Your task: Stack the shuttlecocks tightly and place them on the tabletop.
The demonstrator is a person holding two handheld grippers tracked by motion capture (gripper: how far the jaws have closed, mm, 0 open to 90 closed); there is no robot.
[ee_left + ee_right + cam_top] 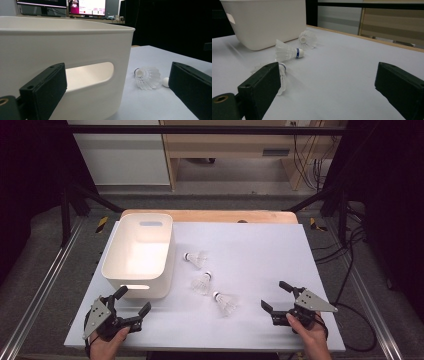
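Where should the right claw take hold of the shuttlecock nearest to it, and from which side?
Probably at the cork end of the nearest shuttlecock. It lies on its side on the white table, cork toward the bin, flared skirt toward the person. The right claw, jaws open and empty, could come in from the right and above, closing across the firm neck just behind the cork rather than the fragile feathers.

Overall light: bright and even on the white table sheet (260,250), seemingly from overhead; surroundings fall to near black at both sides.
Glare: the basket (139,251) floor glows almost blown out in the high view.
Shadows: soft and faint under the shuttlecocks (201,284) and beside the basket.
Sharpness: high view slightly soft and low in detail.
Gripper views: the near black jaws are blurred; the background monitor (86,7) is overexposed and hazy.
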